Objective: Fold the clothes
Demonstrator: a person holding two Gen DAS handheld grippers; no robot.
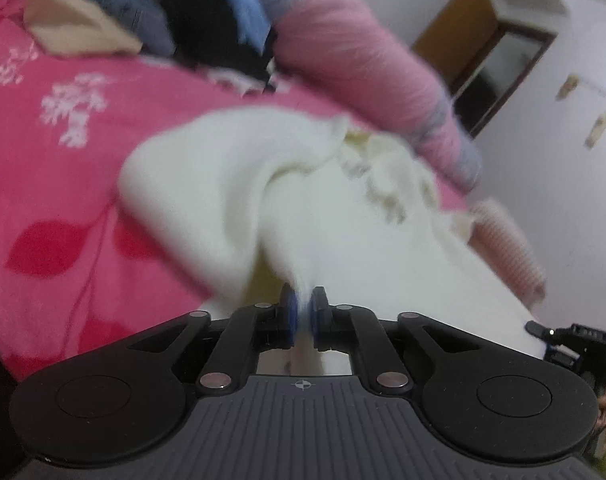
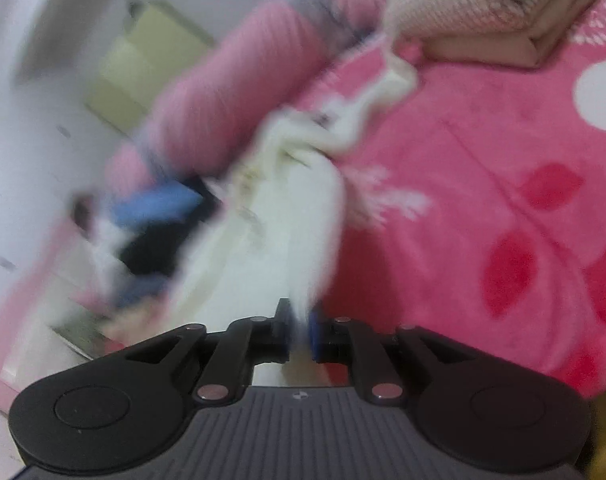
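While both views are smeared by blur, the left tongs plainly stand almost pressed together, their blue pads pinching a fold of a white garment that rises from between them and spreads out over the pink flowered bed cover. That garment lies across the middle of the bed, one rounded lobe of it draped toward the left and a crumpled, fringed part toward the rolled pink and grey blanket along the bed's far edge. A loose heap of clothes in cream, blue and black sits at the far left corner of the bed. At the right edge of the left wrist view a bit of the other black tool shows beside the white cloth. The right tongs are likewise nearly closed, nipping the same white garment, which stretches away from them toward the blanket roll. A folded beige knit stack rests on the bed cover near its far right corner.
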